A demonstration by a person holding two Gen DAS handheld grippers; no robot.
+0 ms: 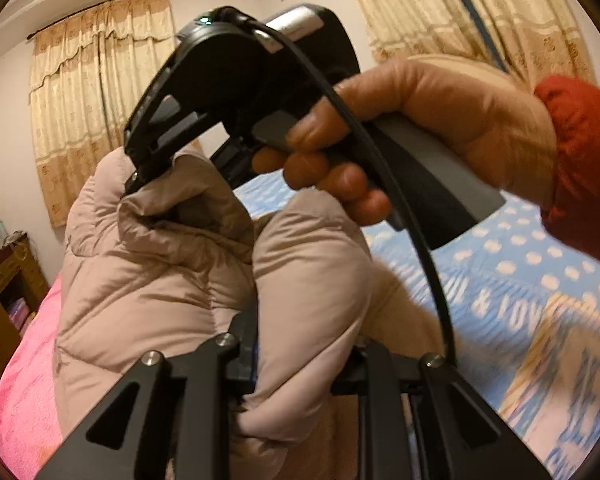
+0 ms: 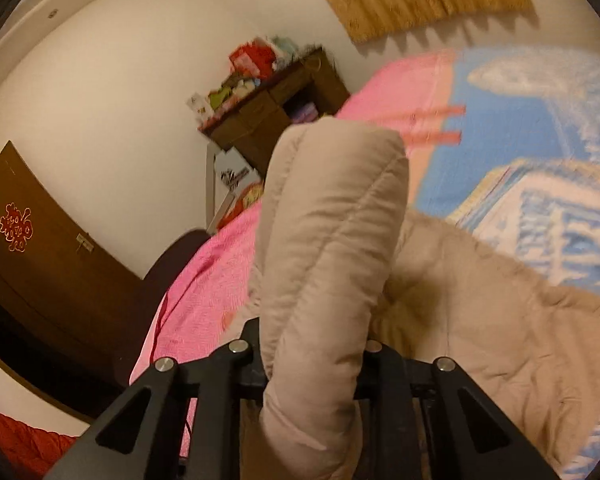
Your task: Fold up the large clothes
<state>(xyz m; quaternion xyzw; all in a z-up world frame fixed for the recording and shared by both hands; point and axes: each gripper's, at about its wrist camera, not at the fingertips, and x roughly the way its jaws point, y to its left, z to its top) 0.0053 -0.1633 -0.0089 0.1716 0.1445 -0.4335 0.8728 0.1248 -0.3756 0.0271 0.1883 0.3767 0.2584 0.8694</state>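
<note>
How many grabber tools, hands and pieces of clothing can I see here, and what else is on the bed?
Grippers: 2, left and right, both clamped on the coat
Hands: 1
Coats: 1, beige, puffy
Bed covers: 2, pink and blue
Total: 6

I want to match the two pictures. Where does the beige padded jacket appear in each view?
Left wrist view: beige padded jacket fills the lower left and centre, pinched by both grippers.
Right wrist view: a fold of the jacket stands at centre; the rest lies lower right.
Shared landmark: the pink blanket beside the jacket.
</note>
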